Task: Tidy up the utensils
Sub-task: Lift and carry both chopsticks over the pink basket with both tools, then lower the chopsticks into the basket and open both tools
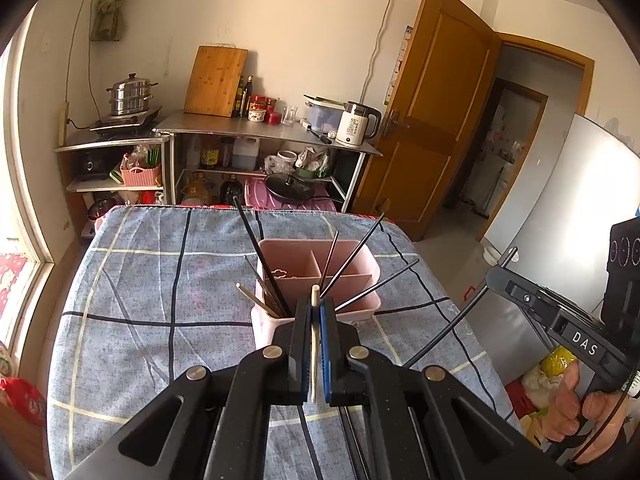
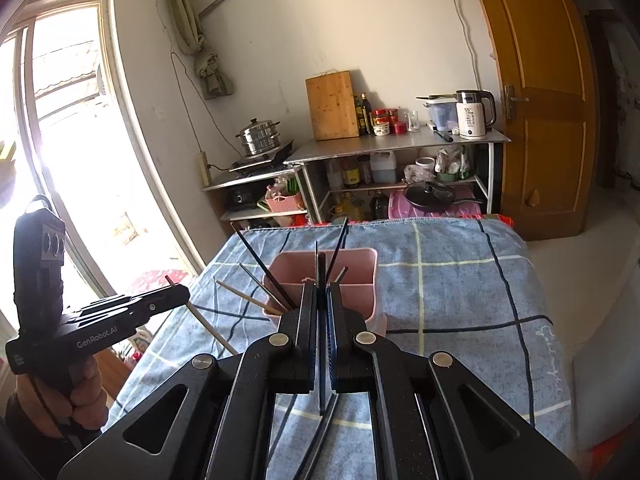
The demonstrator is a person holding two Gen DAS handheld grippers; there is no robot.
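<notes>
A pink divided utensil holder (image 1: 304, 268) stands on the table with the blue checked cloth (image 1: 160, 280); it also shows in the right wrist view (image 2: 352, 264). Several dark chopsticks (image 1: 250, 236) and a light wooden one (image 1: 256, 300) lean in it. My left gripper (image 1: 316, 300) is shut on a light wooden chopstick (image 1: 315, 344), just in front of the holder. My right gripper (image 2: 321, 290) is shut on a black chopstick (image 2: 321, 320), close above the holder's near side. Each gripper shows in the other's view, the right one (image 1: 500, 272) and the left one (image 2: 180, 292).
Behind the table stands a metal shelf unit (image 1: 260, 128) with a cutting board (image 1: 216, 80), bottles, a kettle (image 1: 356, 124) and a steamer pot (image 1: 130, 96). A wooden door (image 1: 432, 112) is at the right, a window (image 2: 68, 140) at the left.
</notes>
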